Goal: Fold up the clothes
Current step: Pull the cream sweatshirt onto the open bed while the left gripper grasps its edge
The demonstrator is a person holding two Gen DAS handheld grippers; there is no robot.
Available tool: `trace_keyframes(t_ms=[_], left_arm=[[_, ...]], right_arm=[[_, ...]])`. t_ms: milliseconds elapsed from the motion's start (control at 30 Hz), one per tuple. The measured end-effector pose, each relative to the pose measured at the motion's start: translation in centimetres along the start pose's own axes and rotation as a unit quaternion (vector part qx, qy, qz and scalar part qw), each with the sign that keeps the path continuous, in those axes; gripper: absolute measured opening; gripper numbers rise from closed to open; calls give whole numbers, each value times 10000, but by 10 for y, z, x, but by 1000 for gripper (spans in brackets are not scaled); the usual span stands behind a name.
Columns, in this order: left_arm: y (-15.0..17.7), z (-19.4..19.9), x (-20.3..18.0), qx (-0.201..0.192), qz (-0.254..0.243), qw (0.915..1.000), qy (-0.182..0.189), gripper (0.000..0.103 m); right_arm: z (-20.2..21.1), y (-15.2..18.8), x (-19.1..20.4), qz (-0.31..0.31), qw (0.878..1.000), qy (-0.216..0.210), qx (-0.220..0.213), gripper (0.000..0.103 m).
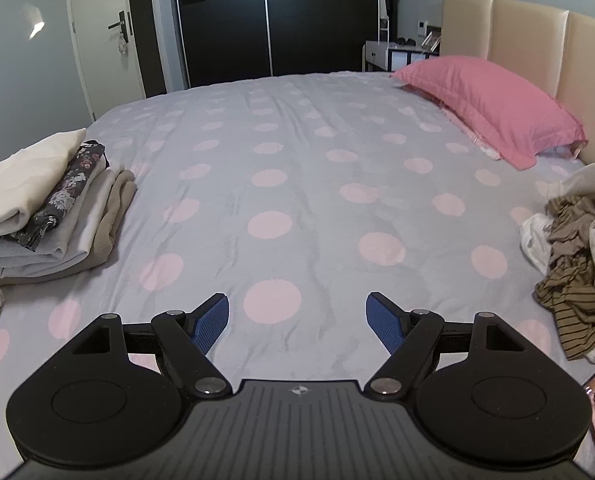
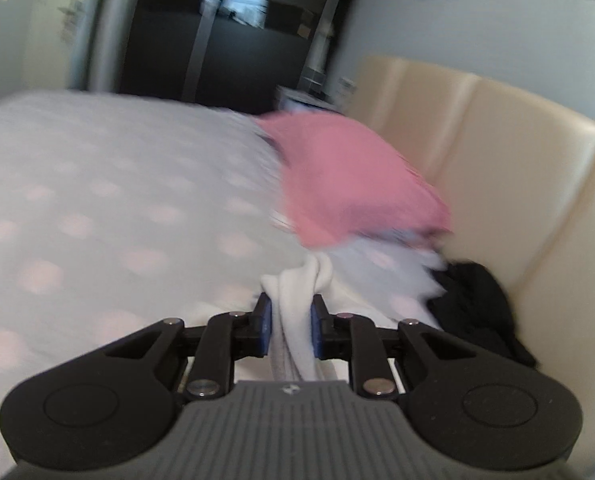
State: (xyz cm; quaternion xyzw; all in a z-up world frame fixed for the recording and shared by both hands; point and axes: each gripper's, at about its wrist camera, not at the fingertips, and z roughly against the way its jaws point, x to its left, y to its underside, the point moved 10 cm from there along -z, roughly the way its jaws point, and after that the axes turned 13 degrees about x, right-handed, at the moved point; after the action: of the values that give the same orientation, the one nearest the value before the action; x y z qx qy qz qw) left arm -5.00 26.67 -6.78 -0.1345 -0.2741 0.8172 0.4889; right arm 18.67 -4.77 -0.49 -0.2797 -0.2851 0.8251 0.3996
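A bunched white garment sits pinched between the blue pads of the right gripper, the cloth running up from the bedspread just in front of the pink pillow; this view is smeared by blur. A black garment lies to its right, against the cream headboard. The left gripper hangs over the dotted bedspread with its jaws spread wide and nothing between them. Left of it stands a folded stack — white, floral and beige layers — and at the right edge lies an unfolded heap with a striped olive piece on it.
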Motion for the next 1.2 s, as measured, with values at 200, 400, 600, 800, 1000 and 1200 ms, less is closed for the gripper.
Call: trace_keyframes(t_ms=[200,400,600,800,1000,1200], left_arm=[[-2,31,7,-273,9,9995,133,75],[3,60,30,-494,147,9987,43,75],[13,73,56,-522,355,9980,-8,75],[32,62,60,-221,359,9990,141,75],[47,48,45,107,240,9990,372,75],[56,33,19,374,-1,9977,558,75]], right_arm=[[71,-33,102,86,9912,-1290,-268,21],[128,-29,208,333,9659,-2544,-337,10],[145,16,303,505,9487,-3117,154,10],[110,81,335,504,9500,-2928,962,16],[84,99,302,515,9489,-2849,1257,34],[64,105,246,741,9611,-2314,1313,39]])
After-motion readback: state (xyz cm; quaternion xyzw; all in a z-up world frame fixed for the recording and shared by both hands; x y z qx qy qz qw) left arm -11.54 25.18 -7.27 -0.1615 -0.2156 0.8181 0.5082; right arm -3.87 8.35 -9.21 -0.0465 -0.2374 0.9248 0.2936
